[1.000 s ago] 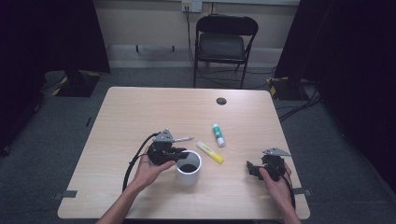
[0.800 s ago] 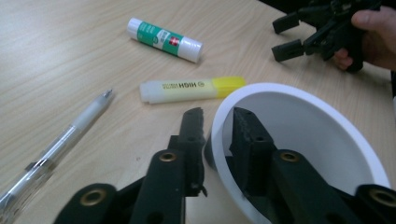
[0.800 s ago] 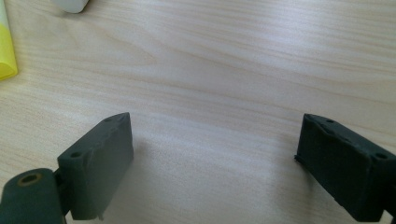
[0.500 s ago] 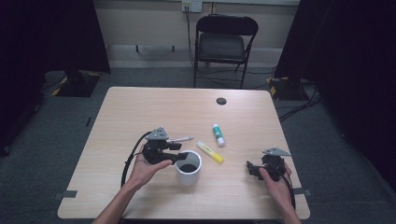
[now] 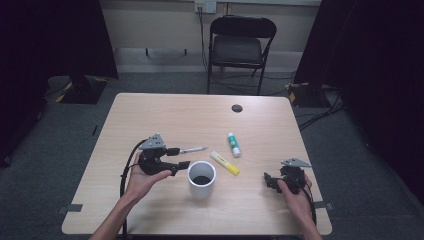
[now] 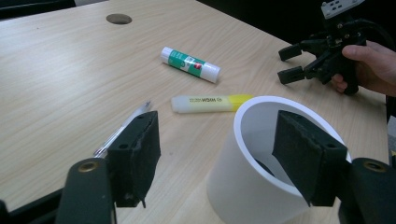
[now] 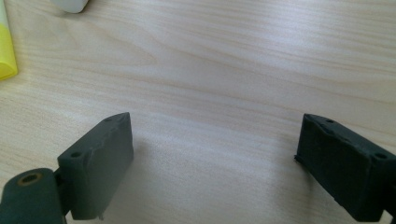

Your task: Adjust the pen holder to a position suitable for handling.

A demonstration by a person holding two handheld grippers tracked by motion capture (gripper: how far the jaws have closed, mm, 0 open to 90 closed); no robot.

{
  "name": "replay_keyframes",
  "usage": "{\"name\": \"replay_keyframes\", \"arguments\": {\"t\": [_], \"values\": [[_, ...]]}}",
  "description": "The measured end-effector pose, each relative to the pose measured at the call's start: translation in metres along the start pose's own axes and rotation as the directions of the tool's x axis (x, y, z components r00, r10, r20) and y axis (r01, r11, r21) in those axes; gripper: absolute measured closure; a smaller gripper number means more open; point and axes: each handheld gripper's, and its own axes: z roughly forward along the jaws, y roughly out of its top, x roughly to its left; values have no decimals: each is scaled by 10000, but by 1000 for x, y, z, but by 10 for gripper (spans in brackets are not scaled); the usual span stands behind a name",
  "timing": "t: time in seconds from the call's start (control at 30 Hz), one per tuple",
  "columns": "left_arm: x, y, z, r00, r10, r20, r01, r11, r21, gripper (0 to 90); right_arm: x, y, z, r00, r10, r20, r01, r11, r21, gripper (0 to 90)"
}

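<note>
A white cup (image 5: 202,179) stands upright near the table's front, with something dark at its bottom. My left gripper (image 5: 178,157) hovers just left of its rim, open and holding nothing. In the left gripper view the cup (image 6: 243,186) sits low between the spread jaws of my left gripper (image 6: 219,158). A clear pen (image 5: 192,149) lies beyond the jaws. To the right lie a yellow highlighter (image 5: 224,163) and a green-and-white glue stick (image 5: 233,144). My right gripper (image 5: 270,181) rests open near the front right, over bare wood (image 7: 212,163).
The wooden table (image 5: 150,115) has a round cable hole (image 5: 237,108) at the back. A black folding chair (image 5: 240,45) stands behind the table. The highlighter's yellow end (image 7: 5,46) is at the left edge of the right gripper view.
My left gripper has drawn back to the left, away from the cup's rim. The right gripper, cup, pen, highlighter and glue stick have not moved.
</note>
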Motion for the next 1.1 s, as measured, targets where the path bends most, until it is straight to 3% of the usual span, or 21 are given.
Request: {"name": "replay_keyframes", "arguments": {"t": [0.4, 0.73, 0.9, 1.1], "values": [[13, -17, -27, 9976, -21, -686, 40, 9996, 281, 278, 0, 0, 0, 10000, -12, -1, 12, 10000, -4, 98], [21, -32, -48, 9959, 53, -906, 14, 9973, 737, 205, 0, 0, 0, 10000, -47, -49, 46, 10000, -29, 112], [31, -50, -60, 9929, -349, -1135, 452, 9950, 893, 177, 0, 0, 0, 10000, -21, -33, 21, 10000, -8, 109], [40, -65, -65, 9871, -538, -1509, 717, 9907, 1154, 177, 1, 0, 0, 10000, -1, -14, 1, 10000, -9, 112]]}}
